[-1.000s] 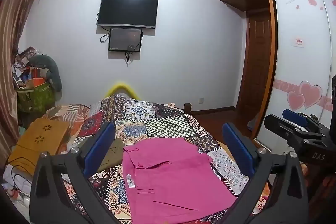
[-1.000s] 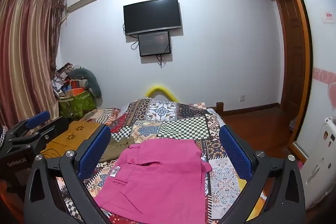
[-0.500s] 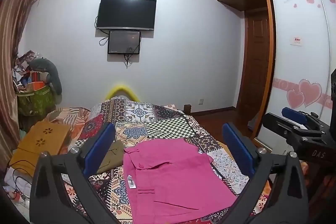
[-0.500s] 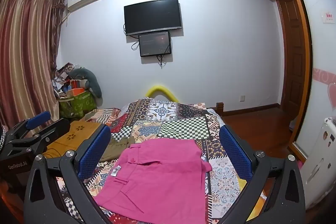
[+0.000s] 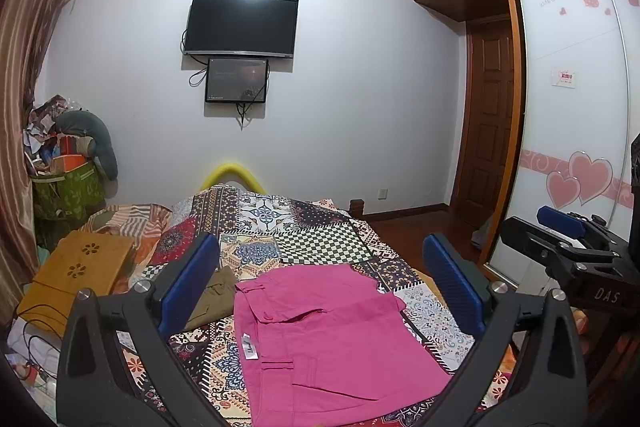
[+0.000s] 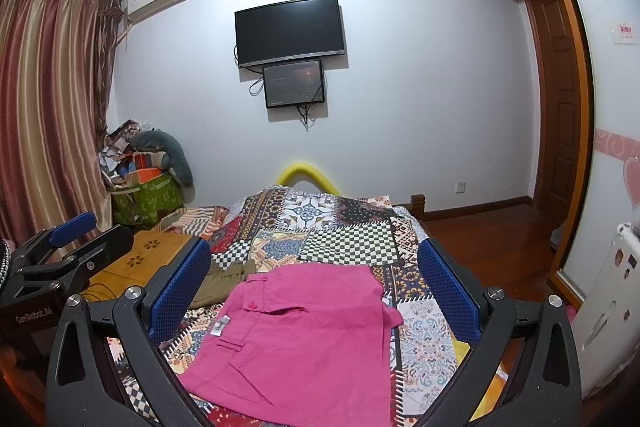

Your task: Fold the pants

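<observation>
So the left gripper [image 5: 320, 287] is hanging above the near end of the bed with its blue-padded fingers [image 5: 188, 283] spread wide and nothing between them. Same deal with the right gripper [image 6: 314, 287]: it's sitting wide open and empty, just off to the side, and each one is showing up at the edge of the other's view.

Right below and between the fingers, the bright pink cotton pants [image 5: 328, 339] are lying flat on the patchwork-patterned quilt [image 5: 316, 247] covering the bed, near its front edge and a bit toward the right side. They're already looking folded over into a compact rectangle, waistband and button toward the left, with a small white tag [image 5: 248, 345] sticking out at that edge. Neither gripper is touching them.

Just beside the pants on the left, a crumpled olive-green garment [image 5: 214, 297] is lying on the quilt, partly hidden behind the left finger. Further left, at the bed's left edge, a mustard-yellow wooden lap tray with flower cutouts [image 5: 76, 275] is resting.

Past the far end of the bed, a yellow foam tube [image 5: 232, 173] is arching up against the white wall, under a black wall-mounted TV [image 5: 242, 27] with a smaller dark screen [image 5: 237, 79] below it. A green fabric bin stuffed with clutter [image 5: 66, 191] is sitting in the left corner by the striped curtain [image 6: 48, 107].
</observation>
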Available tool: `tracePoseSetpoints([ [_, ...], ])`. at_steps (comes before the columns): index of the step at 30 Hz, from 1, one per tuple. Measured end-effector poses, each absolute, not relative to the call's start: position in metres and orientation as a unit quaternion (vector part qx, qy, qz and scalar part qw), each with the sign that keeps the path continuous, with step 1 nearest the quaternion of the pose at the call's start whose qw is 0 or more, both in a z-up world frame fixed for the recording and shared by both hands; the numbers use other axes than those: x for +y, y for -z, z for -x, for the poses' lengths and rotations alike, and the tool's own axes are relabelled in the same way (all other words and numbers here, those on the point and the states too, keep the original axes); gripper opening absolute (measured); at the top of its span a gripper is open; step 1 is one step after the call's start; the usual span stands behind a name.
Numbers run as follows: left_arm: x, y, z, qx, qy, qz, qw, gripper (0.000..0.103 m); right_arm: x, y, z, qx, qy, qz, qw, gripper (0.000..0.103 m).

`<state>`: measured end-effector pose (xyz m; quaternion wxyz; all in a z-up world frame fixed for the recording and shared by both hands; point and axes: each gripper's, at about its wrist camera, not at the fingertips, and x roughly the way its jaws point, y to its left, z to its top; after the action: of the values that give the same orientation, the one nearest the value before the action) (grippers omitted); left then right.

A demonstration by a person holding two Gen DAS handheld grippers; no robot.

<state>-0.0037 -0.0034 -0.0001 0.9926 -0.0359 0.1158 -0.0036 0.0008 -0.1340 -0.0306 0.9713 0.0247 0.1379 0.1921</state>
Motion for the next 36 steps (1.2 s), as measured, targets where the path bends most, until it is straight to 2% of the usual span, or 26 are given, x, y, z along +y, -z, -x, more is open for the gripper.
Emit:
tracePoseSetpoints([
  [36,-0.0011,0.0014,-0.0016,0.118,0.008,0.042,0.992,0.103,-0.1317,0.0325,-0.0025,0.141,-0.193,-0.025,0.971,0.103],
])
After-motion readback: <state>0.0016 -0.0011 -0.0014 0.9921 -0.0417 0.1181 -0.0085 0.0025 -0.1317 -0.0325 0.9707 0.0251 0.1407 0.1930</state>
